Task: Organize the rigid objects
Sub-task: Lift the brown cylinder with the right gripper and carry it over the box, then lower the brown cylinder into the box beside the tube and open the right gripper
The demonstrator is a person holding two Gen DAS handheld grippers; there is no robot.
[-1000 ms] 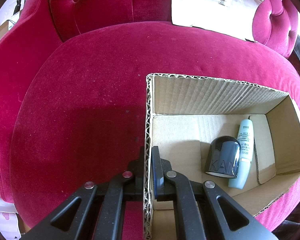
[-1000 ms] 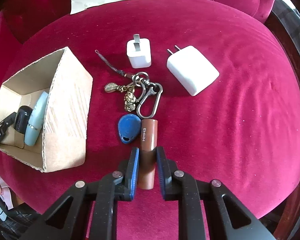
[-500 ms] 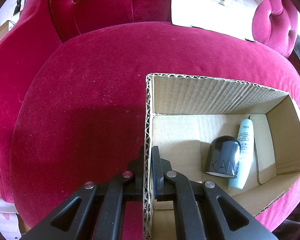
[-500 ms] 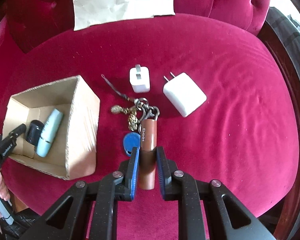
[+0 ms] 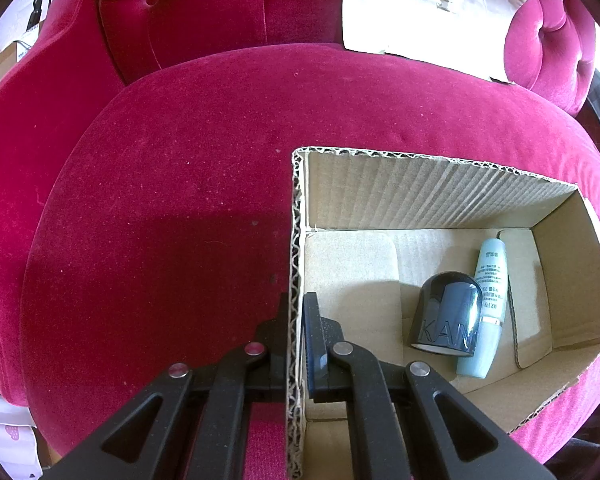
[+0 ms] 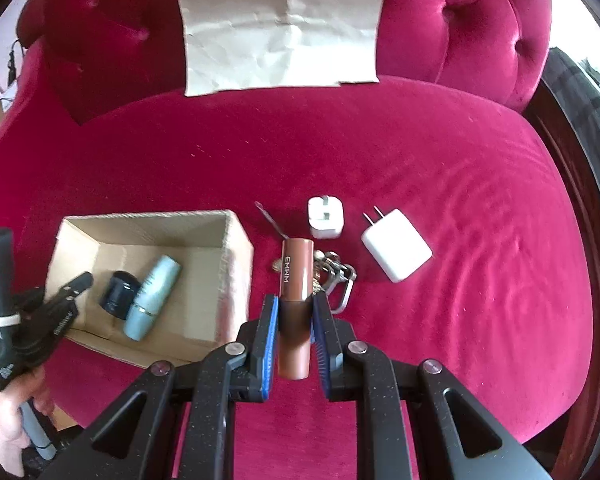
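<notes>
On the red velvet seat (image 6: 420, 160), the left claw (image 5: 298, 328) is clamped on the near wall of the cardboard box (image 6: 236, 264), which contains a dark cap (image 6: 118, 296) beside a pale blue tube (image 6: 152, 298), while, further right, the right claw (image 6: 294, 320) grips a brown cylinder (image 6: 296, 276) raised above the keyring (image 6: 340, 276), left of two white chargers (image 6: 396, 250).

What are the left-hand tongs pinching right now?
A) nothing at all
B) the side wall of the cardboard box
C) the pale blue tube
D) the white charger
B: in the left wrist view the left tongs sit shut astride the corrugated edge of the cardboard box, one finger outside and one inside, while the pale blue tube lies untouched on its floor.
</notes>
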